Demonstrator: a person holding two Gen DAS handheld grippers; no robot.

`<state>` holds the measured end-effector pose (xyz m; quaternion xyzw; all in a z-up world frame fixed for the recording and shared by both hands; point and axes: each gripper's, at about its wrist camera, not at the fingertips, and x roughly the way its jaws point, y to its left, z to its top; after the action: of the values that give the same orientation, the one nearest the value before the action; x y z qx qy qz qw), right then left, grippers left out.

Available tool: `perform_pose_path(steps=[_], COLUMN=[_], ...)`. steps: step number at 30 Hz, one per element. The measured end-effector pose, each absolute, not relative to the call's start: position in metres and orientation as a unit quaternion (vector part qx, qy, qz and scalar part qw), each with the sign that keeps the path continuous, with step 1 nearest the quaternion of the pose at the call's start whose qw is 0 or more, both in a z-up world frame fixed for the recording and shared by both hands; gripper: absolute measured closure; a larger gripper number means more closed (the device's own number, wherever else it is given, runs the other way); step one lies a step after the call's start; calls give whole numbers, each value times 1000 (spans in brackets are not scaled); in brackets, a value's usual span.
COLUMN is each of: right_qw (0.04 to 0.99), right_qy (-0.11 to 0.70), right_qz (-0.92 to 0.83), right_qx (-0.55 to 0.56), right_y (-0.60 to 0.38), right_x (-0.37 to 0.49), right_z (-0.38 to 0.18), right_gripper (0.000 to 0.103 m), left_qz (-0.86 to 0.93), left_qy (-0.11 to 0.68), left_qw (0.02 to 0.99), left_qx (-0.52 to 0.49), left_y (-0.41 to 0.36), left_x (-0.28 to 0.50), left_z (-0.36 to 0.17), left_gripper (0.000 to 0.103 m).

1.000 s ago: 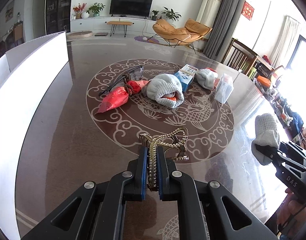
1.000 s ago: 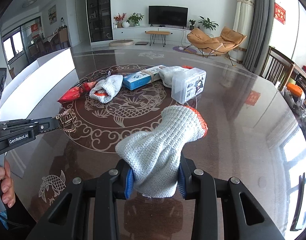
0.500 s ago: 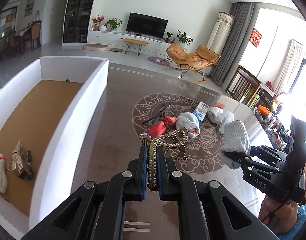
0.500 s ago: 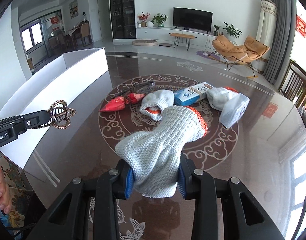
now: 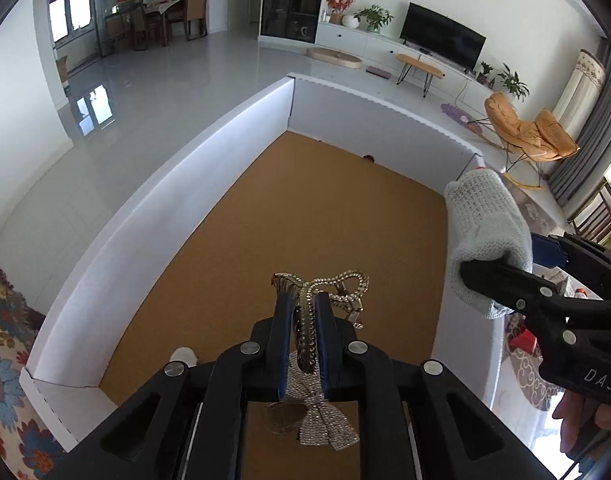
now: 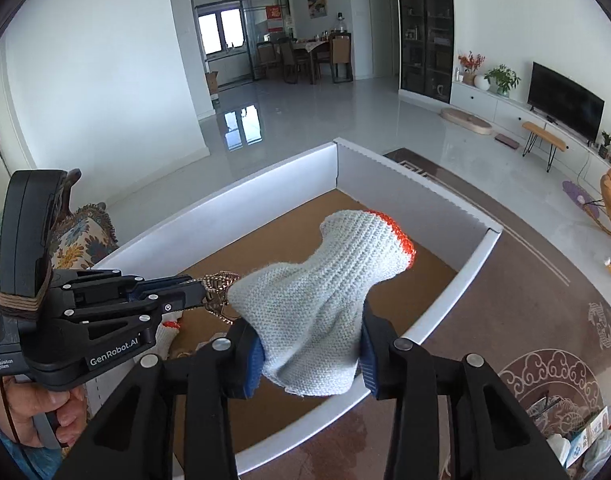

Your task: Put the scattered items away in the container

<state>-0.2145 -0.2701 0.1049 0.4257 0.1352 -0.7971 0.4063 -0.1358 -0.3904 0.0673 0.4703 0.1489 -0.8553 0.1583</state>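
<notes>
- The left hand-held gripper [image 5: 303,312] hovers above a large white box [image 5: 165,216] with a brown cardboard floor.
- Between its blue pads sits a gold beaded hair clip [image 5: 321,292], shaped like a bow. The jaws are opening slightly, and the clip is still between them, with little gap showing.
- The right hand-held gripper [image 6: 311,346] is over the near right wall of the same box.
- A grey knitted glove [image 6: 325,292] with an orange cuff stands between its pads. The jaws are opening, and the pads stand at the glove's sides; whether they still press on it cannot be told.
- Already lying on the box floor: a silver sparkly bow [image 5: 325,420] beneath the left hand-held gripper, and a white item [image 5: 184,356] beside it, mostly hidden.
- The box stands on a dark brown patterned bench [image 6: 545,320]. Further items [image 6: 577,436] remain on the bench at lower right, too small to make out.
</notes>
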Motion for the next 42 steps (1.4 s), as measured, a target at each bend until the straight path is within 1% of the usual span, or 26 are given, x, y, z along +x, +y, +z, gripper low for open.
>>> perform_pose_path(steps=[1, 2, 3, 4, 7, 10, 14, 17, 18, 19, 21, 25, 29, 32, 34, 39, 40, 42], right_qw=[411, 414, 411, 408, 416, 412, 391, 355, 335, 313, 263, 139, 51, 19, 16, 8, 8, 4], right_qy=[128, 118, 113, 106, 69, 64, 58, 57, 60, 63, 67, 69, 51, 26, 12, 16, 8, 9], right_qz=[-780, -771, -770, -773, -775, -787, -811, -829, -837, -844, -857, -876, -881, -881, -885, -894, -896, -898], right_qx=[455, 470, 474, 474, 471, 454, 432, 428, 429, 431, 438, 456, 467, 471, 466, 447, 444, 441], right_y=[-279, -285, -287, -286, -273, -257, -199, -135, -112, -88, -37, 64, 140, 174, 182, 180, 180, 178], right_x=[-223, -229, -232, -235, -240, -232, -200, -177, -169, -161, -146, -117, -101, -96, -90, -92, -93, -94], right_z=[93, 85, 82, 80, 85, 97, 106, 87, 78, 68, 49, 17, -5, -15, -17, -20, -21, -22], right_gripper=[41, 39, 39, 39, 39, 38, 38, 38, 38, 38, 38, 38, 38, 38, 38, 38, 37, 35], left_qz=[-850, -850, -853, -856, -866, -877, -897, -908, -910, -910, -908, -886, -873, -872, -876, -880, -881, -880], left_qy=[155, 159, 159, 154, 137, 121, 96, 87, 82, 78, 74, 58, 29, 25, 16, -20, -32, -23], left_qw=[169, 172, 174, 180, 184, 180, 147, 100, 82, 63, 24, -53, -85, -84, -74, -54, -48, -43], left_qx=[474, 472, 466, 459, 444, 428, 407, 398, 398, 401, 412, 457, 479, 482, 477, 471, 470, 472], left_y=[-394, -397, -398, -398, -389, -367, -318, -267, -245, -223, -178, -92, -29, -10, -3, 2, 3, -2], left_x=[-135, -134, -130, -126, -117, -107, -97, -88, -85, -83, -80, -89, -99, -105, -109, -123, -125, -128], left_z=[61, 59, 58, 60, 67, 79, 100, 106, 104, 100, 85, 29, -15, -30, -32, -35, -37, -39], left_gripper=[63, 52, 36, 32, 32, 32, 30, 24, 20, 14, 10, 10, 10, 10, 10, 10, 6, 0])
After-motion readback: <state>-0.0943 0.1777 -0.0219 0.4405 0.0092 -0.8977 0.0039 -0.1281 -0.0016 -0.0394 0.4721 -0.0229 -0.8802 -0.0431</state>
